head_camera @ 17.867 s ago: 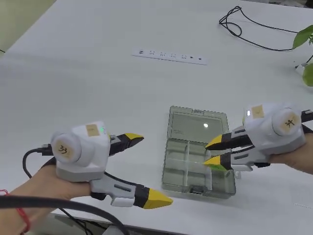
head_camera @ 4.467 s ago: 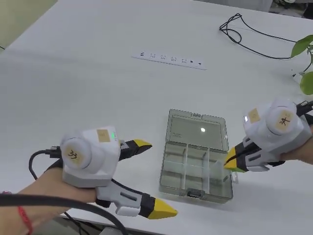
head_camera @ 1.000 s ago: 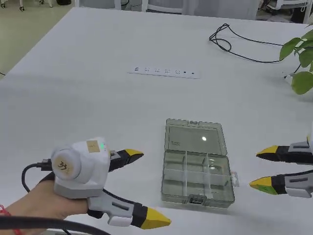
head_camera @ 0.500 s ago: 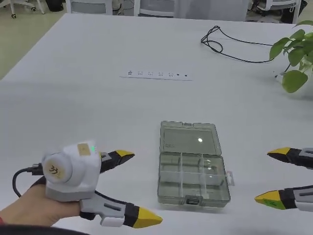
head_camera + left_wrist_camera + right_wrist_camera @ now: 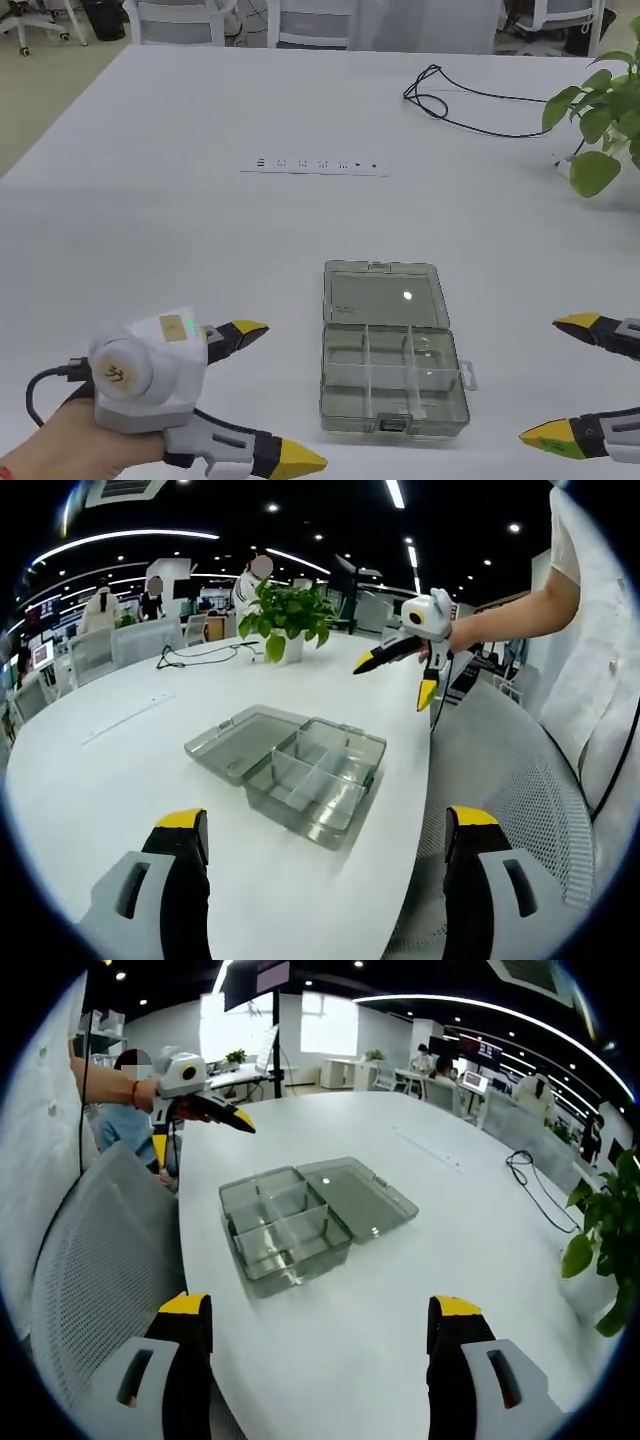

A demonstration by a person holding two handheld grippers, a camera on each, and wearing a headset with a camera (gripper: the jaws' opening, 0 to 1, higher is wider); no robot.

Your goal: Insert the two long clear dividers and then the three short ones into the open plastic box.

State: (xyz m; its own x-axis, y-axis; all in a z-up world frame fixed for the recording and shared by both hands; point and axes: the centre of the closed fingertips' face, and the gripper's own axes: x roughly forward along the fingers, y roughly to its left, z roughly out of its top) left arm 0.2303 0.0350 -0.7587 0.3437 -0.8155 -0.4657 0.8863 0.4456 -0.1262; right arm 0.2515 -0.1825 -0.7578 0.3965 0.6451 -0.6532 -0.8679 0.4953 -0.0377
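Observation:
The clear plastic box (image 5: 394, 385) lies open on the white table, its lid (image 5: 383, 294) flat behind it. Clear dividers (image 5: 366, 346) stand inside and split it into several compartments. My left gripper (image 5: 275, 395) hovers open to the left of the box, holding nothing. My right gripper (image 5: 560, 380) is open to the right of the box, also holding nothing. In the left gripper view the box (image 5: 315, 780) sits ahead between my open jaws, with the right gripper (image 5: 405, 665) beyond it. The right gripper view has the box (image 5: 285, 1222) ahead and the left gripper (image 5: 200, 1110) past it.
A white power strip (image 5: 315, 165) lies at the table's middle back. A black cable (image 5: 450, 95) loops at the far right, beside a green plant (image 5: 598, 125). The near table edge runs just below the box. A mesh chair (image 5: 90, 1260) stands by the table.
My right gripper, earlier shut at the box's right end, has opened and drawn back to the right. The head camera has tilted up; the left gripper stays open at the left.

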